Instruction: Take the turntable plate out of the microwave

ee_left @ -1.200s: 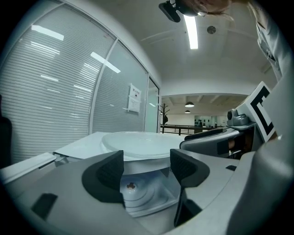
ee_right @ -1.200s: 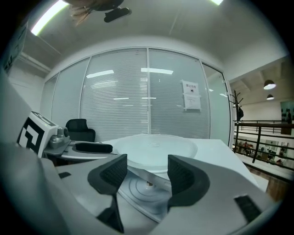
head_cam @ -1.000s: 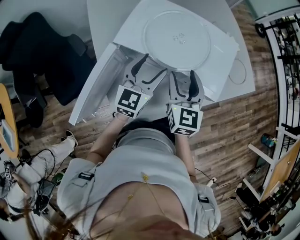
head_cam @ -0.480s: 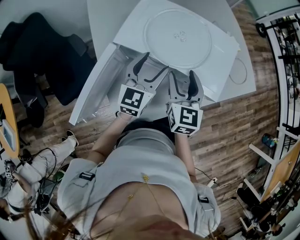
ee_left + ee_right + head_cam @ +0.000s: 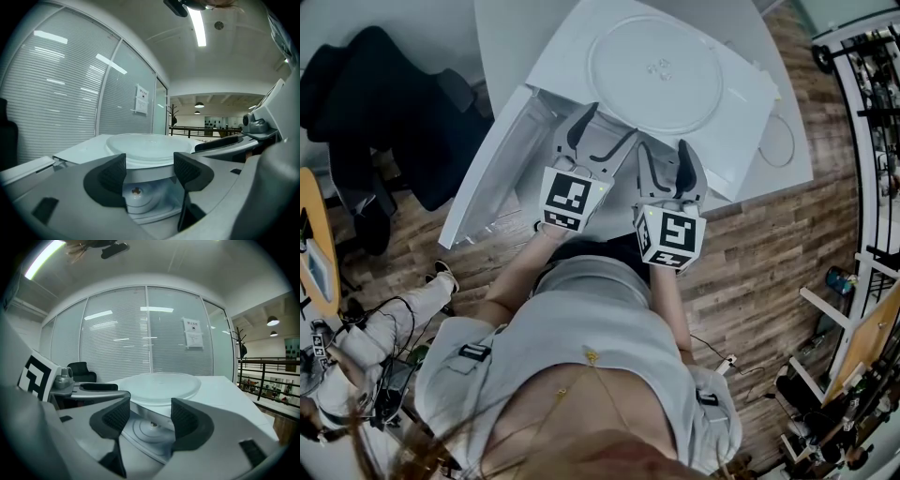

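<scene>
The round glass turntable plate (image 5: pixel 654 73) lies flat on top of the white microwave (image 5: pixel 741 103), whose door (image 5: pixel 502 159) hangs open to the left. Both grippers hover side by side at the oven's mouth, below the plate's near edge. My left gripper (image 5: pixel 602 131) is open and holds nothing; in its own view its jaws (image 5: pixel 149 171) frame the cavity floor and the drive hub (image 5: pixel 136 191), with the plate (image 5: pixel 150 145) just above. My right gripper (image 5: pixel 666 155) is open too, and its view (image 5: pixel 151 417) shows the plate (image 5: pixel 161 383) over the hub (image 5: pixel 151 425).
The microwave stands on a white table (image 5: pixel 511 37). A thin clear ring (image 5: pixel 776 141) lies on the table right of the oven. A black chair (image 5: pixel 384 103) stands at the left, over wooden floor. A railing (image 5: pixel 862 112) runs along the far right.
My left gripper has shifted slightly to the right, toward the right gripper. The right gripper and the plate have stayed where they were.
</scene>
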The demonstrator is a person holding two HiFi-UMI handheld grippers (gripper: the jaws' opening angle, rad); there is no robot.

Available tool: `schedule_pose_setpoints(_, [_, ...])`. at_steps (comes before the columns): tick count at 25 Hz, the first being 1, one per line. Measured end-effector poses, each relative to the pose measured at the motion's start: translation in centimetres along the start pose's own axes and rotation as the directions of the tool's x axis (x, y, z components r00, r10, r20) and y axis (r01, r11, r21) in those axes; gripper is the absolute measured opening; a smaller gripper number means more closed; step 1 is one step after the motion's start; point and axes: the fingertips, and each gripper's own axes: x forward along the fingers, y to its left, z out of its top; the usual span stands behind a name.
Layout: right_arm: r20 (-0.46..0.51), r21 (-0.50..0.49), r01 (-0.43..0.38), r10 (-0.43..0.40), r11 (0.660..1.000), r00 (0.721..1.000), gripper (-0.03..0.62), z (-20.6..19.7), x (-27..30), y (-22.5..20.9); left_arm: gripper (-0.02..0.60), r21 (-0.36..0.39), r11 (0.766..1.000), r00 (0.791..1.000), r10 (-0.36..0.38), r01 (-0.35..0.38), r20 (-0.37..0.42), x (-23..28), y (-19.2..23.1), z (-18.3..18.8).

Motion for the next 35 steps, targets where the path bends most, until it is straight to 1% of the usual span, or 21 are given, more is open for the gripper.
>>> schedule_pose_setpoints(6, [0.001, 0.003, -0.003, 0.003, 1.0, 1.0, 0.261, 0.0, -0.3, 0.0, 0.316, 0.004, 0.999, 0.999, 0.034, -0.034, -0.019, 0.3, 0.1, 0.0])
schedule_pose_setpoints(9, [0.0, -0.002, -0.002, 0.002, 1.0, 1.0, 0.261, -0.1, -0.5, 0.0, 0.316, -0.008, 0.999, 0.999, 0.039, -0.039, -0.017, 0.4, 0.1, 0.0])
schedule_pose_setpoints(12, [0.006, -0.001, -0.006, 0.006, 1.0, 1.0, 0.261, 0.0, -0.7, 0.1, 0.316, -0.012, 1.0, 1.0, 0.024, -0.025, -0.012, 0.4, 0.1, 0.1])
schedule_pose_setpoints(14, [0.013, -0.001, -0.013, 0.013, 1.0, 1.0, 0.261, 0.1, -0.9, 0.1, 0.316, -0.002, 1.0, 1.0, 0.003, -0.003, -0.016, 0.2, -0.1, 0.0])
schedule_pose_setpoints(17, [0.023, -0.003, -0.023, 0.023, 1.0, 0.999, 0.261, 0.1, -1.2, 0.1, 0.314, -0.02, 0.999, 0.999, -0.034, 0.034, -0.011, -0.3, -0.7, -0.2])
schedule_pose_setpoints(19, [0.022, -0.006, -0.024, 0.024, 1.0, 0.999, 0.261, 0.1, -1.3, 0.1, 0.314, -0.018, 0.999, 0.999, -0.046, 0.046, -0.013, -0.7, -1.0, -0.3])
schedule_pose_setpoints(30, [0.012, -0.021, -0.031, 0.031, 0.999, 0.999, 0.261, -0.4, -2.4, -0.1, 0.314, -0.012, 0.998, 0.998, -0.062, 0.062, -0.017, -2.3, -2.3, -0.7])
schedule_pose_setpoints(31, [0.01, -0.023, -0.032, 0.032, 0.999, 0.999, 0.261, -0.5, -2.5, -0.1, 0.309, -0.011, 0.998, 0.998, -0.062, 0.062, -0.016, -2.4, -2.4, -0.7])
schedule_pose_setpoints(33, [0.005, -0.032, -0.028, 0.028, 0.999, 1.0, 0.26, -0.6, -2.8, -0.1, 0.274, -0.01, 0.998, 0.998, -0.063, 0.063, -0.015, -2.8, -2.5, -0.8])
schedule_pose_setpoints(35, [0.002, -0.041, -0.028, 0.028, 0.999, 1.0, 0.256, -0.6, -2.9, -0.2, 0.263, -0.012, 0.998, 0.998, -0.069, 0.068, -0.015, -3.1, -2.7, -0.8])
